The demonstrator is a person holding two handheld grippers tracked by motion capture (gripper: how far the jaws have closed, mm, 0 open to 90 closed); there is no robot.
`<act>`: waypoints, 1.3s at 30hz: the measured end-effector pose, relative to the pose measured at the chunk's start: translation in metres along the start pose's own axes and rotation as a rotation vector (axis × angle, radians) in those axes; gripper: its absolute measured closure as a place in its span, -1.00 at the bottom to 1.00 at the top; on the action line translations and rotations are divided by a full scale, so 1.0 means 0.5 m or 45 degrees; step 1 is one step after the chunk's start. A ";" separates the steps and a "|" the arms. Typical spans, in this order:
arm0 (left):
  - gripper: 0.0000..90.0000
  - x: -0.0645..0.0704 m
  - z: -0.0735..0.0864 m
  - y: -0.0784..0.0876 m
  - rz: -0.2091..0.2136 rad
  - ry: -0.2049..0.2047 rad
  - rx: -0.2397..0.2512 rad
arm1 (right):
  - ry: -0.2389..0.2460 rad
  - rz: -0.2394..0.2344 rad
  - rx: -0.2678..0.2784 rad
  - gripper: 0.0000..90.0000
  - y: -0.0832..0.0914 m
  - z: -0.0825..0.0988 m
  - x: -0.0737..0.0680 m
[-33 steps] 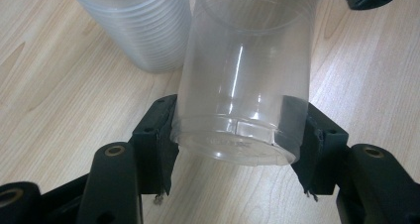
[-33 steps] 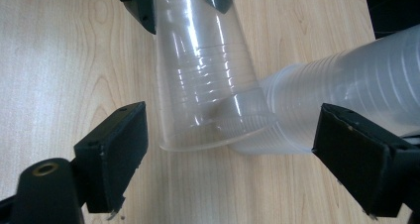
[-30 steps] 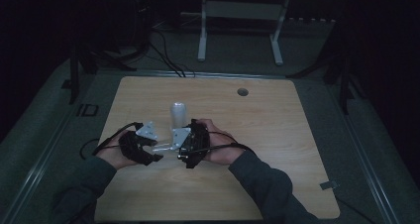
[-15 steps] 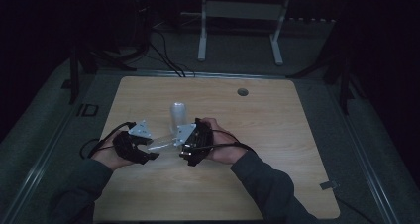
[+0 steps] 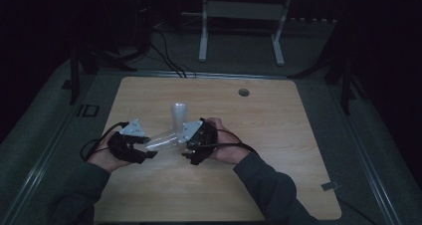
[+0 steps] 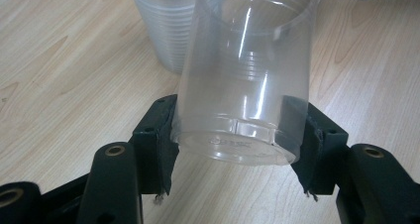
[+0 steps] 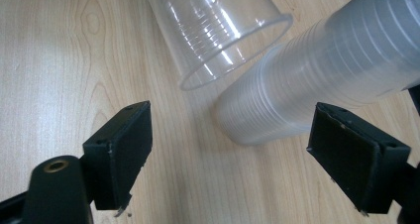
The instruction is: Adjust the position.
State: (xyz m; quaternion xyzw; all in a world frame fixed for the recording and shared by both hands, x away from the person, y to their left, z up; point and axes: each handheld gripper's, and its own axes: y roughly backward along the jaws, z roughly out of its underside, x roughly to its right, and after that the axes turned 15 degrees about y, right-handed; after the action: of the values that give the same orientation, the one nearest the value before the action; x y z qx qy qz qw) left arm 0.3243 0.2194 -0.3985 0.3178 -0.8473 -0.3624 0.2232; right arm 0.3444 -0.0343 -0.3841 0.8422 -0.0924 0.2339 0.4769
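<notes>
the left gripper (image 6: 233, 149) was clamped on the base of one cup (image 6: 247, 80), already pulled off the stack (image 6: 166, 28) just beyond it. the right gripper (image 7: 233, 149), jaws wide with nothing between them, had just been closing slightly. the cup was not yet set down.

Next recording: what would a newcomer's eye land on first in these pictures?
First, the clear plastic cup clamped near its base by the left gripper, lying tilted above the wooden table at its near middle. Right behind it stands the stack of cups. The right gripper hovers close by, its jaws wide apart with nothing between the pads, having just been closing a little.
</notes>
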 end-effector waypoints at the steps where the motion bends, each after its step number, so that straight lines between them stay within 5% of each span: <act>1: -0.06 0.000 0.002 0.003 0.006 0.009 0.016 | -0.007 -0.003 0.005 -0.63 -0.001 0.001 0.000; 39: -0.05 0.002 0.010 0.038 0.058 0.081 0.271 | -0.179 -0.026 0.146 -0.63 -0.017 0.025 -0.001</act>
State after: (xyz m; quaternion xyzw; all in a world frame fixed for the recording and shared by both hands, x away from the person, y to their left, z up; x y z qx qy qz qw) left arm 0.3134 0.2312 -0.3872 0.3319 -0.8804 -0.2550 0.2230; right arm 0.3507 -0.0405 -0.3963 0.8833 -0.1034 0.1740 0.4228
